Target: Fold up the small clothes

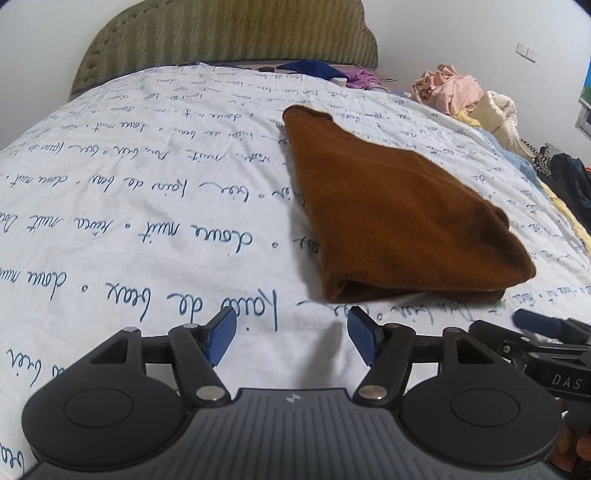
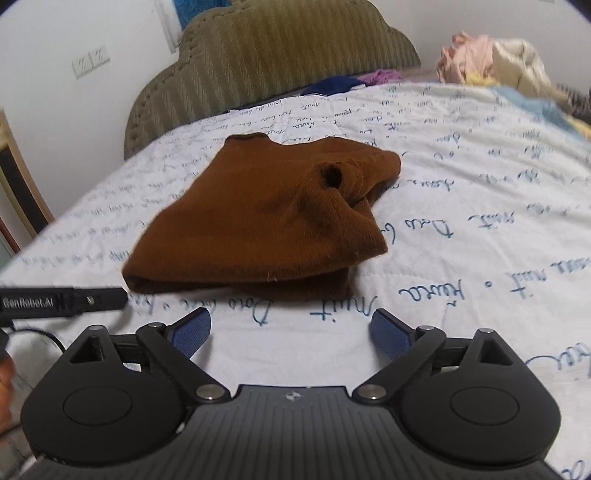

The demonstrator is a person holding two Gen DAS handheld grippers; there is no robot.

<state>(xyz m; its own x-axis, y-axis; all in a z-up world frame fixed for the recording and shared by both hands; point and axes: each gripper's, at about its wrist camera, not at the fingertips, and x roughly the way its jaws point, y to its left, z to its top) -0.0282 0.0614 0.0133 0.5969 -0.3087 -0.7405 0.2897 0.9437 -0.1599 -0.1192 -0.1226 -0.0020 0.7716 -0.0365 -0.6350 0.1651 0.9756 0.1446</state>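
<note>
Spreading out ahead of both grippers, the bed [image 1: 147,206] takes up most of what we see, covered in a white quilt [image 2: 461,229] printed with lines of blue handwriting. Beyond it, far ahead of us, stands an olive padded headboard [image 1: 229,33] against a white wall. A heap of pink and cream clothes [image 1: 465,96] sits far ahead and to the right of our left gripper [image 1: 291,338]. The brown knitted garment [image 1: 388,206], folded into a thick bundle, lies flat on the quilt just ahead of that gripper and slightly right of it; from our right gripper [image 2: 290,332] it lies just ahead and slightly left, a round sleeve opening showing on top. Our left gripper stands partly open with nothing between its blue pads. Our right gripper gapes wider, also empty, clear of the garment.
</note>
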